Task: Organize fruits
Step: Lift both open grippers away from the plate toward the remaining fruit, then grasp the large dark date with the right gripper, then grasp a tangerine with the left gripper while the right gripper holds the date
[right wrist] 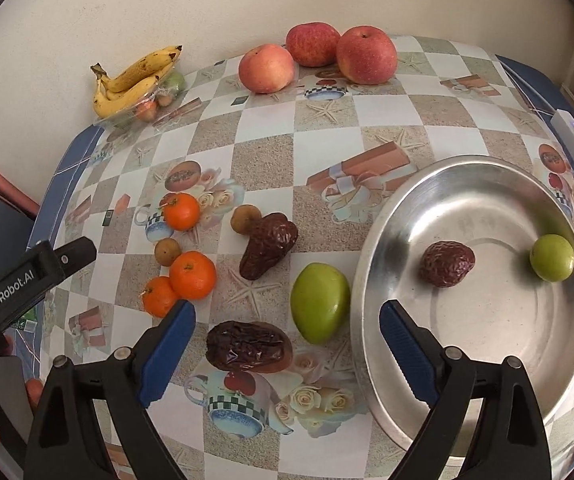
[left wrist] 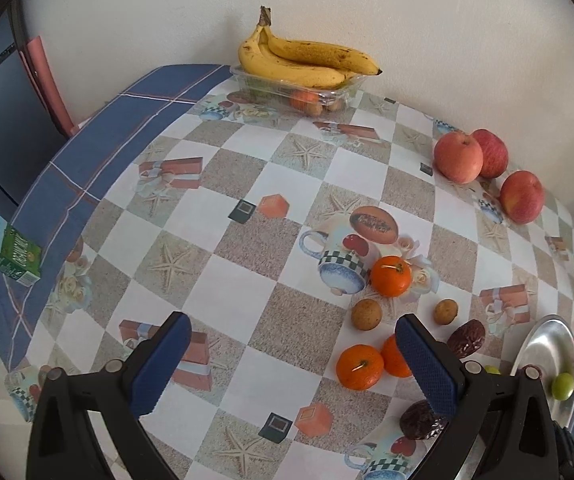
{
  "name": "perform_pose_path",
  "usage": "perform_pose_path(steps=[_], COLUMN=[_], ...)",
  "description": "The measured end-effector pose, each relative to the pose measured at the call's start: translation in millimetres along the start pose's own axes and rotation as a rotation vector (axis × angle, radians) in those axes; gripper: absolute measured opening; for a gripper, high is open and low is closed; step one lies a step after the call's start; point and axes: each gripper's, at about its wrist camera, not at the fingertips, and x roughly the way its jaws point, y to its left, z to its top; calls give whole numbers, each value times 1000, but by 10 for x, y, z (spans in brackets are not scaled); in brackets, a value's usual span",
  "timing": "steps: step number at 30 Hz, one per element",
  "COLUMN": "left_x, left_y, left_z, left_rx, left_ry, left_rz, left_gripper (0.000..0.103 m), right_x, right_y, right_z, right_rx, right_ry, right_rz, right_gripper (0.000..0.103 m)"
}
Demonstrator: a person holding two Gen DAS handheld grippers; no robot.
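**Steel bowl half filled, loose fruits waiting**

Wrinkled dark brown date (right wrist: 249,347) lies just ahead of the right gripper (right wrist: 287,346), between its wide-open, empty jaws. A smooth green oval fruit (right wrist: 319,302) is close beside it and may be pushed against the round steel bowl (right wrist: 371,280) on the right. The left gripper (left wrist: 293,364) is also released, holding nothing.

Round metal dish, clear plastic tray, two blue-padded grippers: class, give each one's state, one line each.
Round metal dish: holds one wrinkled dark date and one small green fruit.
Clear plastic tray: filled, yellow bananas on top.
Left gripper: open, empty.
Right gripper: open, empty.
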Motion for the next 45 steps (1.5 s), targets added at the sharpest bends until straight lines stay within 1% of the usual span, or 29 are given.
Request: perform_pose_path(steps=[6,11,14,17,20,21,22,25,30,32,34,36,37,39,40,42,43,44,45], left_x=[123,118,141,182,208,217,230,315,539,588,620,648,653,669,674,680,687,684,684], left_y=[-101,-133,-123,-64,-1,6,1,-32,27,46,56,67,74,63,64,56,37,26,7], left_z=[-48,-55,-43,-35,-29,-33,-39,-80,-169,-193,-209,-223,-221,-234,-238,-247,-242,-241,-237], left_rx=[36,49,60,27,-21,-30,-32,-26,-87,-102,-112,-127,-129,-133,-134,-134,-135,-135,-137], left_ry=[59,43,58,83,108,116,125,167,268,288,301,317,321,328,332,338,341,344,349], left_rz=[-52,-79,-90,-122,-188,-197,-199,-183,-201,-195,-191,-197,-202,-212,-219,-241,-252,-265,-285], left_gripper=[103,103,103,103,103,103,103,103,101,94,91,88,83,81,79,73,68,62,58], right_x=[13,87,128,151,143,137,132,155,285,357,392,417,439,484,502,523,531,531,529], right_y=[199,316,323,329,349,356,357,362,383,382,402,430,436,426,416,404,397,392,389], right_z=[-12,-51,-74,-88,-88,-86,-85,-92,-138,-163,-184,-201,-210,-227,-233,-236,-233,-232,-230], right_rx=[-57,-97,-102,-99,-101,-102,-103,-105,-124,-130,-138,-152,-158,-157,-156,-153,-150,-149,-149], right_ry=[2,31,49,62,61,58,57,67,108,129,140,148,155,170,176,183,185,185,185], right_rz=[18,10,6,24,33,33,34,36,18,1,8,-6,-13,-24,-27,-30,-29,-28,-28], right_gripper=[94,93,92,91,89,88,84,82,79,78,75,75,75,74,73,63,60,60,60])
